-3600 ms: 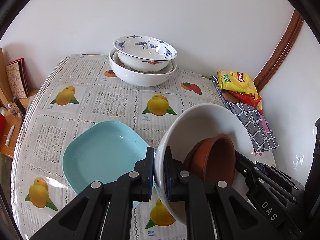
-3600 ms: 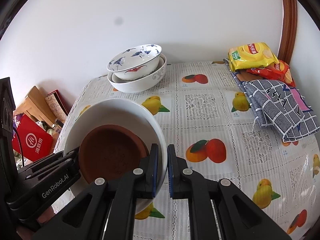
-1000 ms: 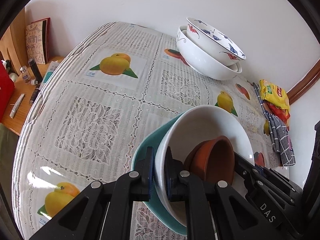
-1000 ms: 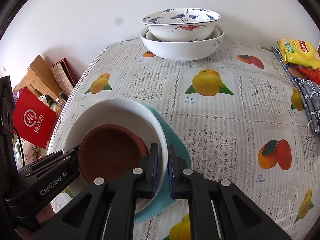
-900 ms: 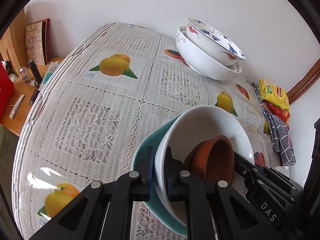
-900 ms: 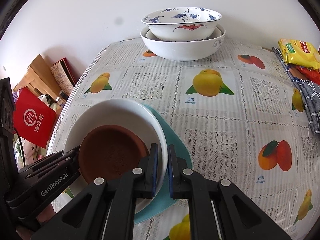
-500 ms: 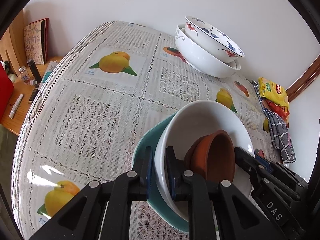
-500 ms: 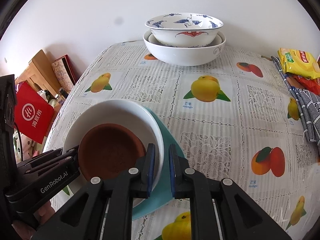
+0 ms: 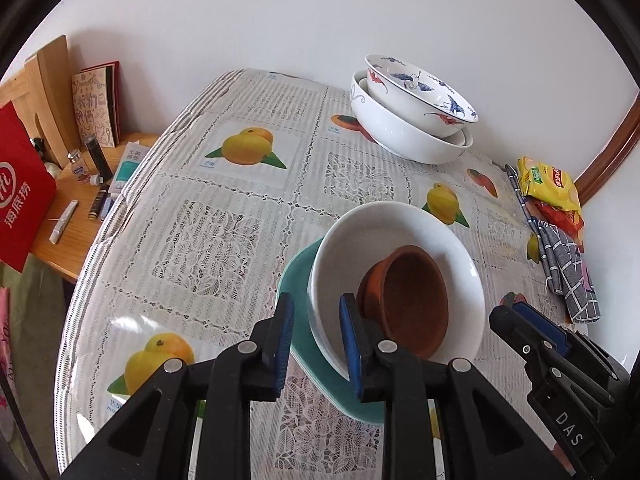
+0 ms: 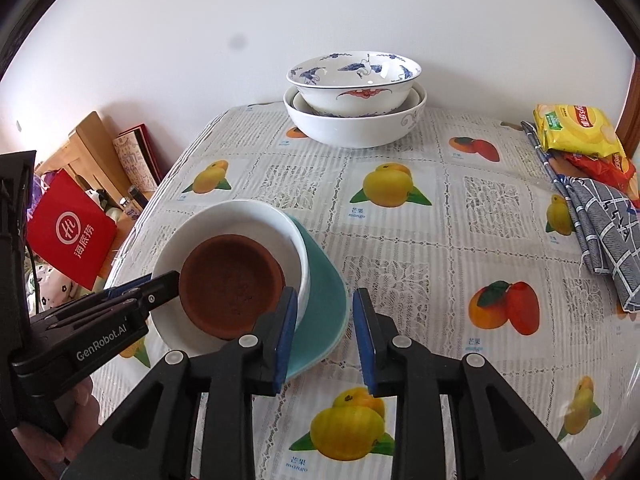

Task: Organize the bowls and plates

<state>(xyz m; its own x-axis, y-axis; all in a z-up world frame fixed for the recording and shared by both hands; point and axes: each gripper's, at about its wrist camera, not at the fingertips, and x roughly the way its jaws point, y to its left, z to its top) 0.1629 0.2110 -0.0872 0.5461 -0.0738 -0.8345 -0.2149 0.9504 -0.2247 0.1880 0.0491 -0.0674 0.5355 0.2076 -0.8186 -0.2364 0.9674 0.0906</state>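
- The white bowl (image 9: 404,232) sits on the teal plate (image 10: 326,300) near the table's front edge, with the brown bowl (image 10: 230,282) inside it.
- The left gripper (image 9: 316,336) is spread, its 2 fingers straddling the white bowl's rim without pinching it.
- The right gripper (image 10: 326,332) is spread too, 1 finger by the white bowl, 1 beyond the plate.
- 2 patterned bowls (image 10: 354,96) stand stacked at the far edge of the tablecloth (image 10: 440,272).
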